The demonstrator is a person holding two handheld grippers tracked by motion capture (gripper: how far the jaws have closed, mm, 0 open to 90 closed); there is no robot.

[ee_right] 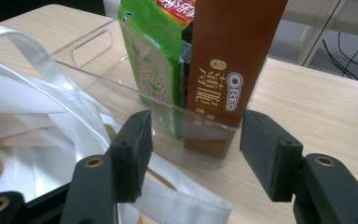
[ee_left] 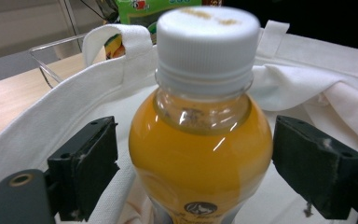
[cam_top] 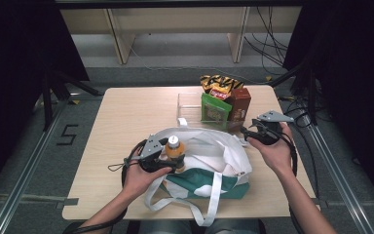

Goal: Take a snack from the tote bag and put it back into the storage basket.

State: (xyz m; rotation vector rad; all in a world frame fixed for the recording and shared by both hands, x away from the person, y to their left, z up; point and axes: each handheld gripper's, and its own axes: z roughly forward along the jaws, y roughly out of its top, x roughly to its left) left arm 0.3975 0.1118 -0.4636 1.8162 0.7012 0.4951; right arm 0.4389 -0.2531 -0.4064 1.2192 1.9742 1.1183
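Right gripper view, clear bin (ee_right: 121, 79), Oreo box (ee_right: 230, 60), green packet (ee_right: 156, 60).

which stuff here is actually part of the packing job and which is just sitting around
In the job:
- juice bottle, standing in the bag between the open left gripper
- white tote bag
- clear bin with the Oreo box and green snack pouch, which the open right gripper faces

Lying about:
- floor cables
- wooden frame behind the table
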